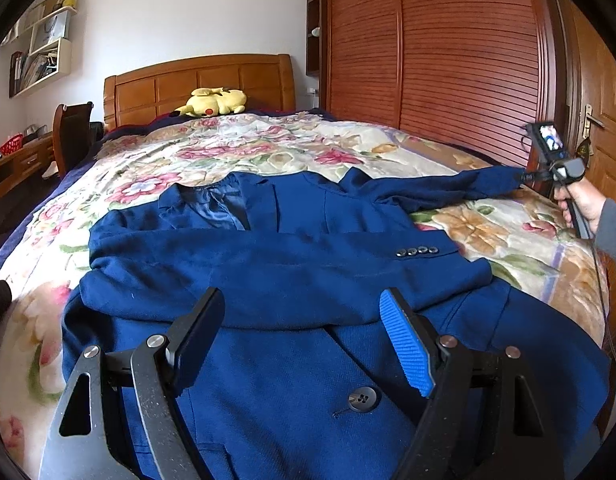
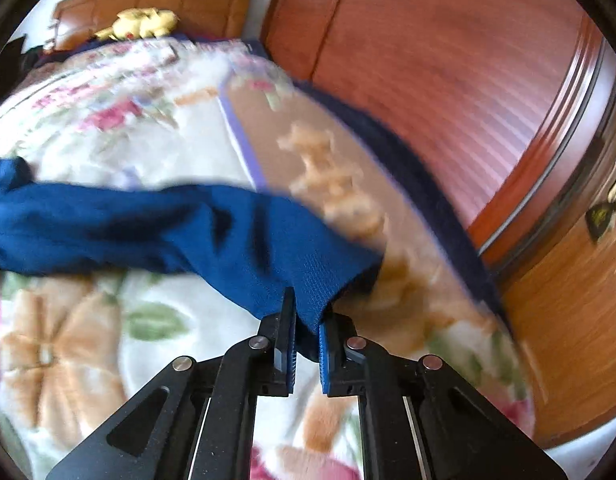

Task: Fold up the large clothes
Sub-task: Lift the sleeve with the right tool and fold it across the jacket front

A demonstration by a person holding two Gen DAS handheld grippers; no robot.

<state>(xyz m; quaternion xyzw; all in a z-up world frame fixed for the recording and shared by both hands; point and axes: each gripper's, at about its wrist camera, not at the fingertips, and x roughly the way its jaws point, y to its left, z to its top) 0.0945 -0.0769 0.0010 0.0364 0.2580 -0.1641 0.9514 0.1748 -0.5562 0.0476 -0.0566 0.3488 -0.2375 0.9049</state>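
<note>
A dark blue suit jacket (image 1: 292, 280) lies front up on the flowered bed cover (image 1: 212, 148), one sleeve folded across its chest with several cuff buttons showing. My left gripper (image 1: 304, 340) hovers open just above the jacket's lower front, with nothing between its fingers. The other sleeve (image 1: 447, 188) stretches out to the right, lifted off the bed. My right gripper (image 2: 307, 320) is shut on that sleeve's cuff (image 2: 308, 272); in the left wrist view that gripper (image 1: 525, 176) shows at the far right, held by a person's hand (image 1: 579, 200).
A yellow plush toy (image 1: 214, 102) rests by the wooden headboard (image 1: 196, 80). A slatted wooden wardrobe (image 1: 435, 48) and a door (image 1: 603, 120) stand close along the bed's right side. A chair and desk (image 1: 40, 148) are at the left.
</note>
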